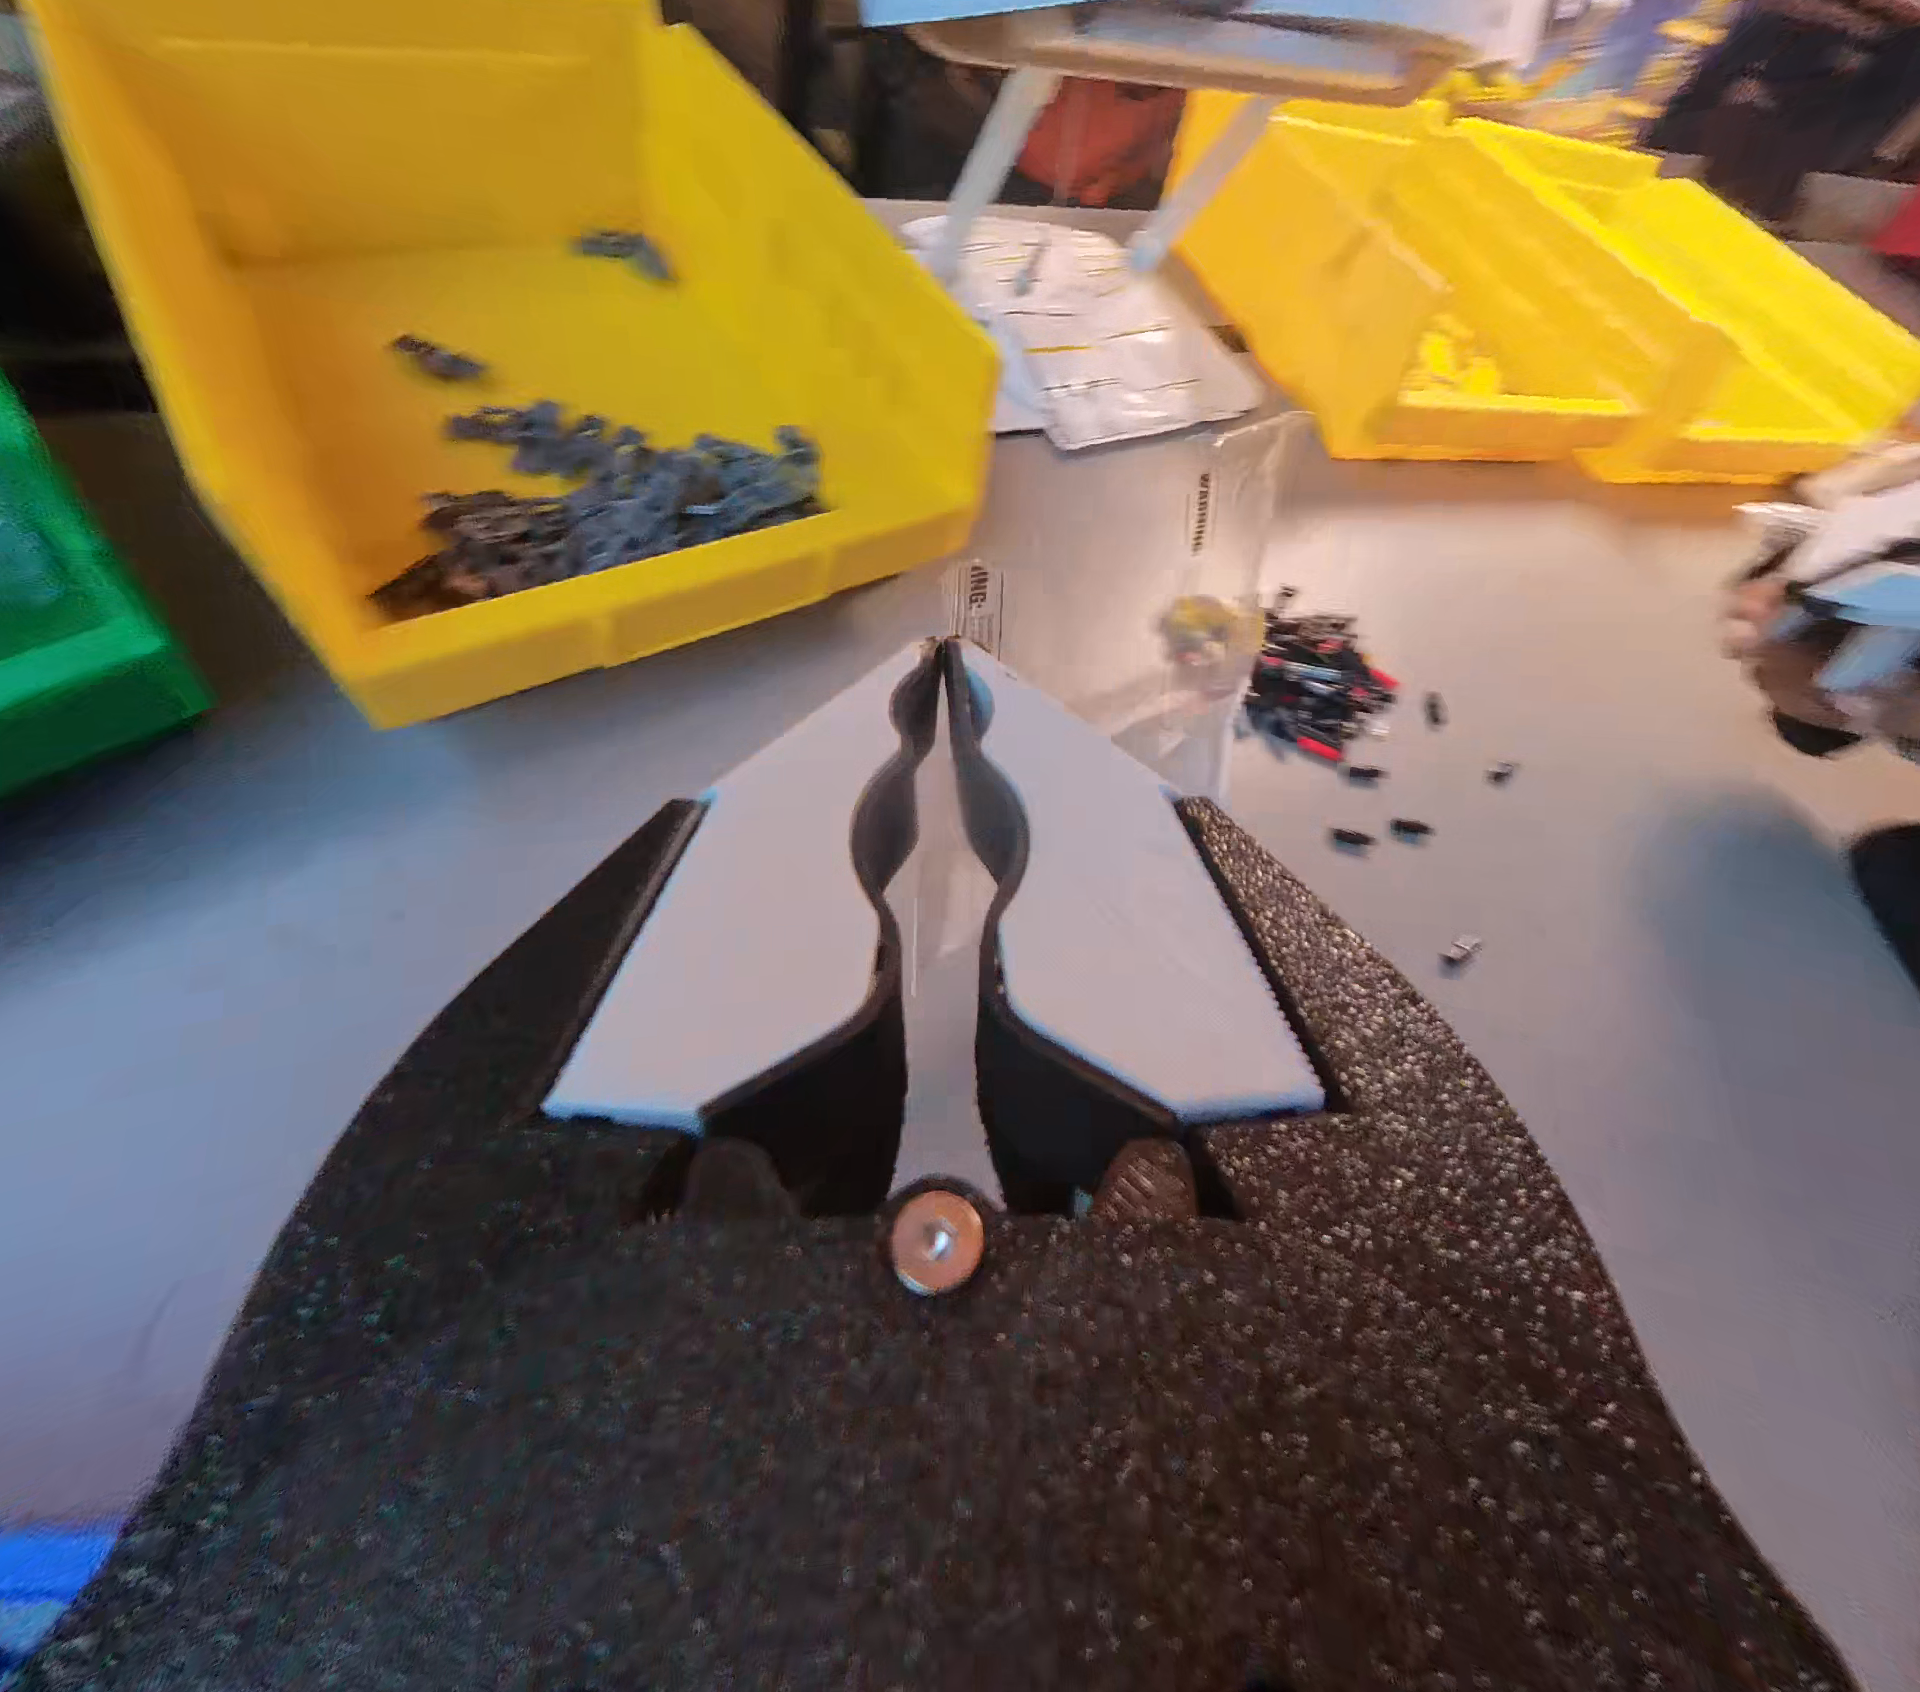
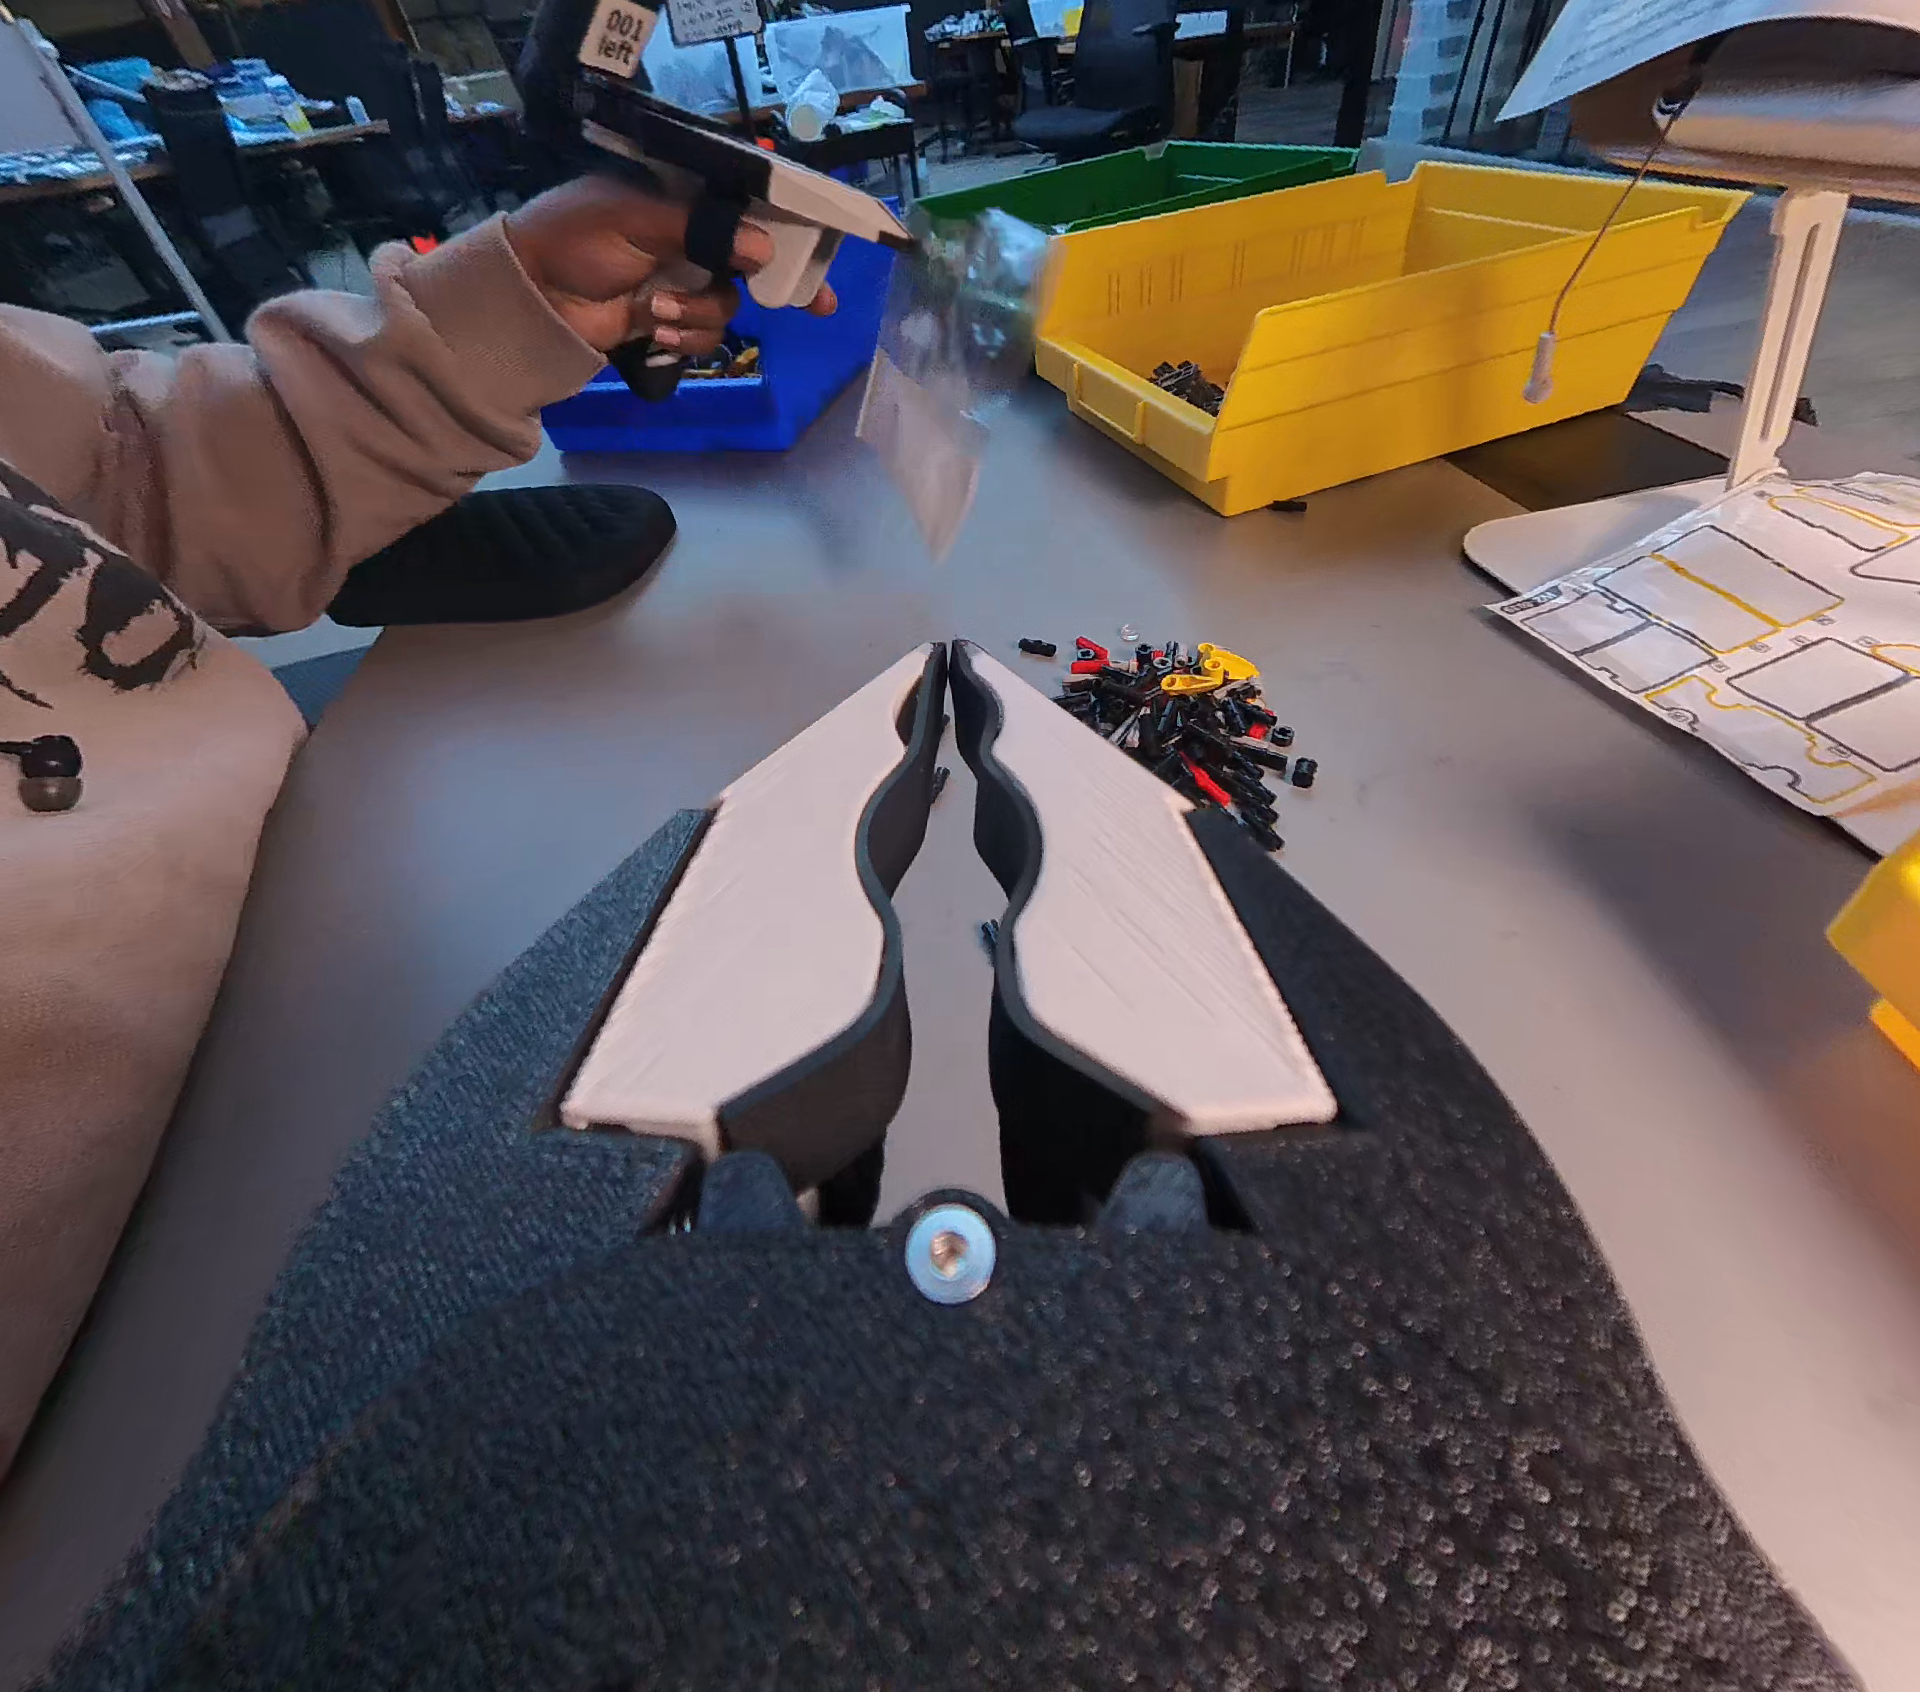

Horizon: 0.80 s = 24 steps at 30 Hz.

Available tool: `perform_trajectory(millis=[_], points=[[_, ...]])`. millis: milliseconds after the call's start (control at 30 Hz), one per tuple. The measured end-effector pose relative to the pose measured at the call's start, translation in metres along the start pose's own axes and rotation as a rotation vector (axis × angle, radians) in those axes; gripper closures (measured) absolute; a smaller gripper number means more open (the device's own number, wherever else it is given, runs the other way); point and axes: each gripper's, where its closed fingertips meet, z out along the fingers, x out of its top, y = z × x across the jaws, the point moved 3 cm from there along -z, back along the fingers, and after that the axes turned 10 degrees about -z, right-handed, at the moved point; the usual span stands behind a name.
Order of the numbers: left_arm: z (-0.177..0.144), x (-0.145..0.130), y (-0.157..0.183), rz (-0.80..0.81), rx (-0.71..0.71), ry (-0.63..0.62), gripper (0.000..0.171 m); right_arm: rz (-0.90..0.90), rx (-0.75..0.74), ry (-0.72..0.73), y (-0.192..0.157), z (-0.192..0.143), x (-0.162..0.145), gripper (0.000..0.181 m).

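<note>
1. Pinching a clear plastic bag (image 2: 940,385) at its top edge, our left gripper (image 1: 943,650) has its tips pressed together, lifted above the grey table (image 2: 727,603).
2. Our right gripper (image 2: 949,650) is clenched on nothing, low over the table.
3. We see a pile of small black, red and yellow parts (image 2: 1184,723) just right of its tips; a yellow bin (image 2: 1351,354) sits farther back.

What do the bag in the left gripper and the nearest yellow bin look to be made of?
Bag: thin clear plastic film, glossy, see-through and hanging limp from the left gripper. Yellow bin: rigid moulded plastic, probably, with a smooth, slightly shiny, ribbed wall.
</note>
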Motion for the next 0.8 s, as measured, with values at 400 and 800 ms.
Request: perform_trajectory(millis=[400, 800], points=[[0.074, 0.023, -0.068, 0.076, 0.36, 0.026, 0.139, 0.025, -0.06, 0.043, 0.006, -0.007, 0.004, 0.179], [-0.013, 0.055, 0.037, 0.314, 0.117, 0.26, 0.075, -0.03, -0.57, -0.116, 0.026, -0.069, 0.011, 0.092]])
